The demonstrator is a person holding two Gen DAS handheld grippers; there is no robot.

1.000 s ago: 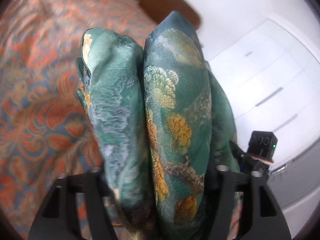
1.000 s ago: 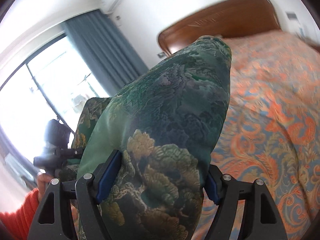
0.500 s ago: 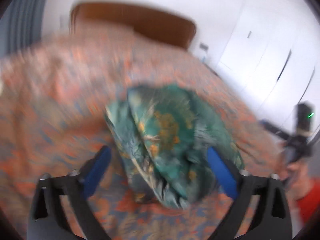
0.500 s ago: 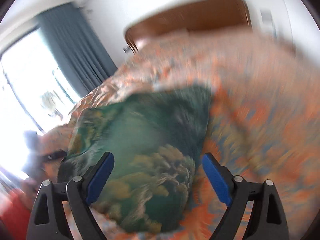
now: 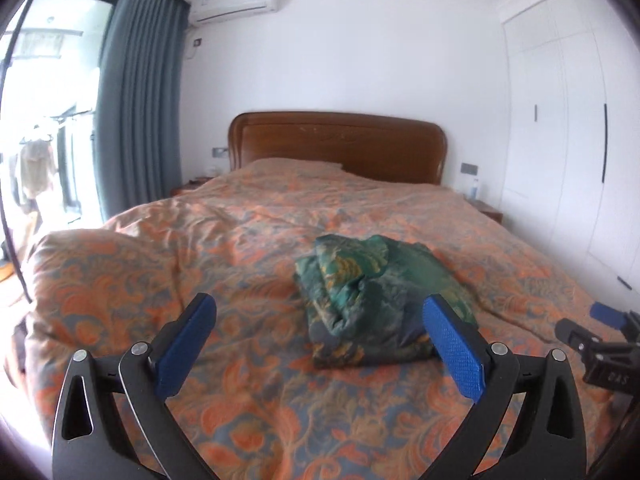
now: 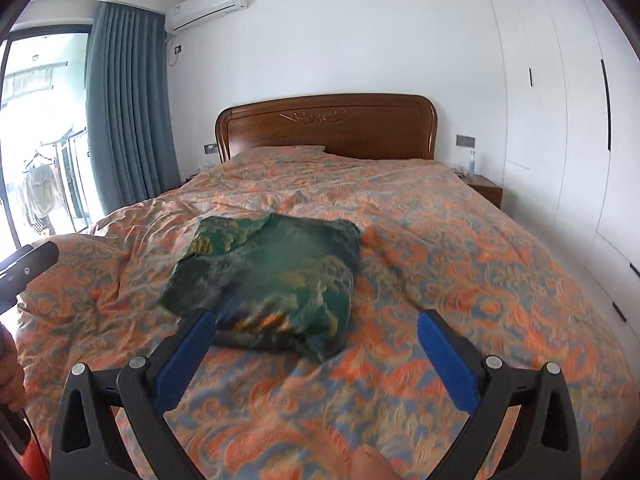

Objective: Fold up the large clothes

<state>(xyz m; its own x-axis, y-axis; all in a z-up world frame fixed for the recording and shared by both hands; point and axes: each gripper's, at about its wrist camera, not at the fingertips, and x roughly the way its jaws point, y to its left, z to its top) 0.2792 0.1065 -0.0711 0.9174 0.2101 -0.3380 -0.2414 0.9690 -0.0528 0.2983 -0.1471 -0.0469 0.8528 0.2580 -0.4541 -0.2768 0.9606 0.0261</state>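
Left gripper (image 5: 320, 344) wide, empty | right gripper (image 6: 316, 354) opening | green garment (image 5: 376, 296) folded, bundled on bedspread (image 5: 200, 240)

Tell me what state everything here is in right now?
green garment: folded into a bundle, lying free on the bed.
left gripper: open, holding nothing.
right gripper: jaws opening, nothing between them.
bedspread: spread out, rumpled.
curtain: drawn aside.
wardrobe doors: closed.

Home bedroom; bed (image 5: 248, 240), wardrobe (image 5: 560, 128)

Folded garment (image 5: 376, 300) released onto bed (image 5: 240, 240)
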